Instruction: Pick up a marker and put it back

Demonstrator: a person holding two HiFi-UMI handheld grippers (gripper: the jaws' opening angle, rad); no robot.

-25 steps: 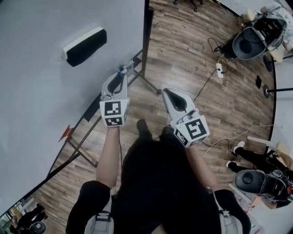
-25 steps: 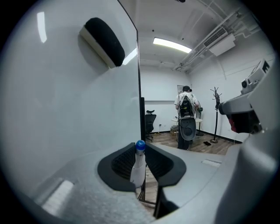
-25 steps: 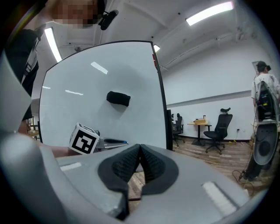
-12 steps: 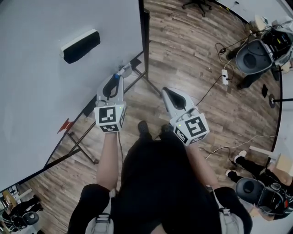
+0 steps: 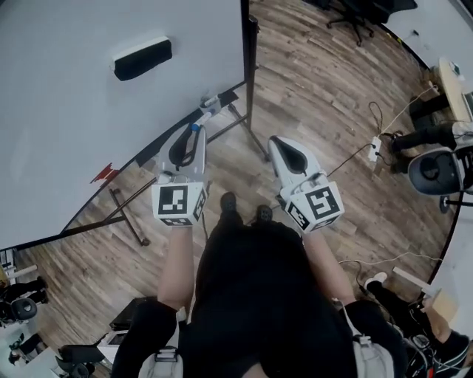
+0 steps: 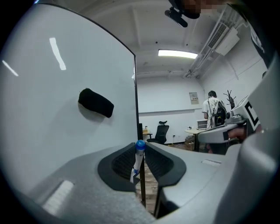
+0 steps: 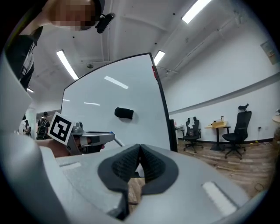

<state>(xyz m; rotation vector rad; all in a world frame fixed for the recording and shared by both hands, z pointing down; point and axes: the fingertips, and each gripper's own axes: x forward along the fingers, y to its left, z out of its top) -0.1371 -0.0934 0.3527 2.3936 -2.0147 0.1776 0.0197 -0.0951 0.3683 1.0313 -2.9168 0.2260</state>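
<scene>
1. On the whiteboard (image 5: 74,111), toward its top: a black eraser (image 5: 143,59) sits on the white surface.
2. Along the whiteboard's lower edge, toward its left: a small red item (image 5: 103,174). Its kind cannot be told.
3. Just off the whiteboard's lower right corner: the left gripper (image 5: 192,134), held in the person's left hand, with its tips pointing toward that corner.
   - Its jaws are clamped on the marker (image 5: 195,127). Both pads press on the barrel and stand partly apart around it.
   - In the left gripper view the marker (image 6: 138,158) stands nearly upright between the pads (image 6: 124,162), with the blue cap at the jaw tips and the white barrel below.
   - The marker is off the whiteboard, carried in the gripper just beside the lower right corner.
4. Right of the whiteboard's right edge, over the wood floor (image 5: 318,88): the right gripper (image 5: 280,143).
   - Its jaws are together at the tips, with nothing between them.
5. Well right of the whiteboard: a cable (image 5: 355,156) runs across the floor, and an office chair (image 5: 362,11) stands at the far side.
</scene>
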